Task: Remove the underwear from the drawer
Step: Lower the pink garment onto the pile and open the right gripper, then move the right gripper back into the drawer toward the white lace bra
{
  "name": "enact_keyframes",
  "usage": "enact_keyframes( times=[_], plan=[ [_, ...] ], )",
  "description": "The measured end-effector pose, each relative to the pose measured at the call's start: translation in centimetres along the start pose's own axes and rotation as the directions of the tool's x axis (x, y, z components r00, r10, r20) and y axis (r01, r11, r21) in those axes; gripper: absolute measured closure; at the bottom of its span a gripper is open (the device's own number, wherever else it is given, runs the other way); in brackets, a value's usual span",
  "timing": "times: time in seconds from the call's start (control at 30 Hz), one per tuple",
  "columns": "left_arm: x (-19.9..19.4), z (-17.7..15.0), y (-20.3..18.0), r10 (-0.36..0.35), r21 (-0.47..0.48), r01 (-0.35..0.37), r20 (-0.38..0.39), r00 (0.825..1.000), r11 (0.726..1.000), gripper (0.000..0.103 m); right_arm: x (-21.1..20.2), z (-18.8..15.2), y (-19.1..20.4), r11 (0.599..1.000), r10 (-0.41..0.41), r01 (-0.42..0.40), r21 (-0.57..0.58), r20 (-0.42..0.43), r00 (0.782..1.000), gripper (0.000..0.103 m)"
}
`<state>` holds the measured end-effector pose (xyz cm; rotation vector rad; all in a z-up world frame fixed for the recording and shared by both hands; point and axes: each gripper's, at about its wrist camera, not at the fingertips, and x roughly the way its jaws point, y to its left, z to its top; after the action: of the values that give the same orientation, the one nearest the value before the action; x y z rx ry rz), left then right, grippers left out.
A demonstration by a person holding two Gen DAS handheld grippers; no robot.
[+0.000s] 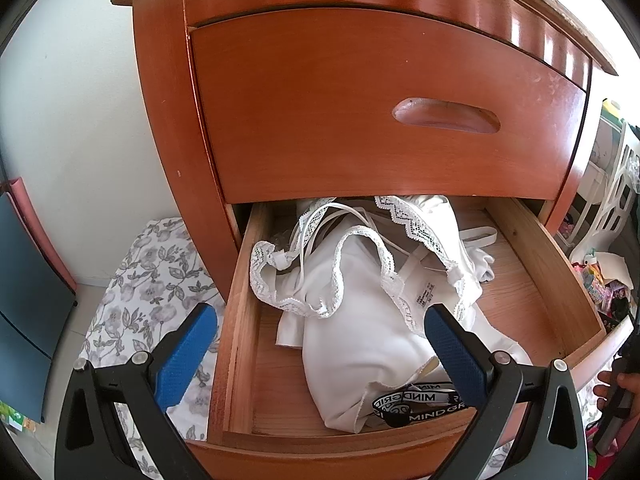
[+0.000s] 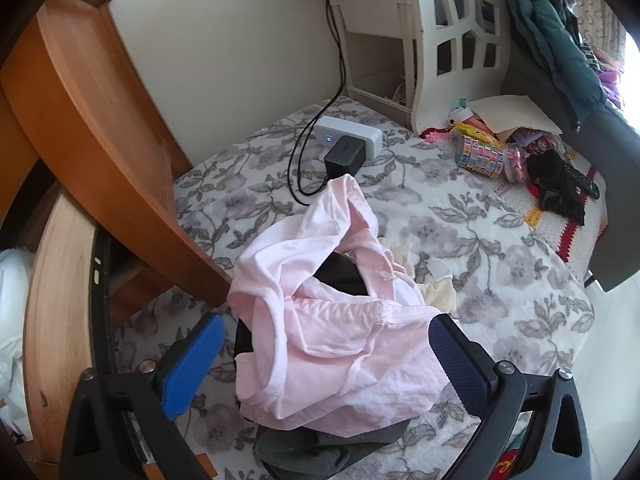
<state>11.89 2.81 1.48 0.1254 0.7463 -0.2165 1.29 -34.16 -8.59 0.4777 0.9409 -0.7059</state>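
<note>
In the left wrist view the wooden drawer stands pulled out below a closed one. White lace-trimmed underwear lies heaped in it, with a black lettered waistband at the near end. My left gripper hangs open above the drawer's near part, blue pads wide apart, one over the drawer's left wall. In the right wrist view pink underwear lies crumpled on a small pile of dark garments on the floral cloth. My right gripper is open just above it, pads clear of the fabric.
The floral cloth covers the floor beside the dresser. A white power box with a black plug and cable, a white shelf unit, toys and a dark remote lie beyond. A hand shows at the right edge.
</note>
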Motion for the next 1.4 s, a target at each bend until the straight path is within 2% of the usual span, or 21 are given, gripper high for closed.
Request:
enact_keyframes(
  times=[0.4,0.53,0.63,0.73,0.83,0.93,1.03,1.13,1.4],
  plan=[
    [0.0,0.0,0.5,-0.003,-0.014,0.003,0.002,1.0,1.0,0.0,-2.4,0.3,-0.6,0.999,-0.034,0.031,0.031,0.106,0.994,0.0],
    [0.0,0.0,0.7,-0.005,-0.022,0.005,0.006,1.0,1.0,0.0,-3.5,0.7,-0.6,1.0,-0.015,0.012,0.025,0.129,0.991,0.0],
    [-0.1,0.0,0.8,-0.006,-0.029,0.006,0.008,1.0,1.0,0.0,-5.5,1.5,0.1,0.999,-0.026,0.032,-0.028,0.192,0.981,0.0],
    [-0.1,0.0,1.0,-0.008,-0.037,0.008,0.01,1.0,0.999,0.0,-8.8,3.1,0.9,0.998,-0.01,0.029,-0.063,0.274,0.962,0.0],
    [-0.2,0.0,1.2,-0.009,-0.046,0.009,0.011,1.0,0.999,0.0,-11.7,4.6,2.1,0.995,0.035,-0.006,-0.095,0.301,0.953,0.0],
    [-0.3,0.0,1.4,-0.008,-0.056,0.009,0.016,1.0,0.998,0.0,-14.3,5.5,4.0,0.983,0.145,-0.105,-0.149,0.289,0.946,0.0],
    [-0.4,0.0,1.7,-0.008,-0.064,0.01,0.02,1.0,0.998,0.0,-16.1,5.2,6.8,0.953,0.248,-0.185,-0.24,0.268,0.931,0.0],
    [-0.6,0.0,1.9,-0.008,-0.07,0.01,0.024,1.0,0.997,0.0,-16.6,4.2,10.1,0.907,0.338,-0.266,-0.327,0.188,0.922,0.0],
    [-0.3,-0.2,2.9,0.019,-0.102,-0.017,0.019,1.0,0.995,0.0,-16.2,0.9,16.8,0.794,0.453,-0.396,-0.462,0.016,0.891,0.0]
  ],
)
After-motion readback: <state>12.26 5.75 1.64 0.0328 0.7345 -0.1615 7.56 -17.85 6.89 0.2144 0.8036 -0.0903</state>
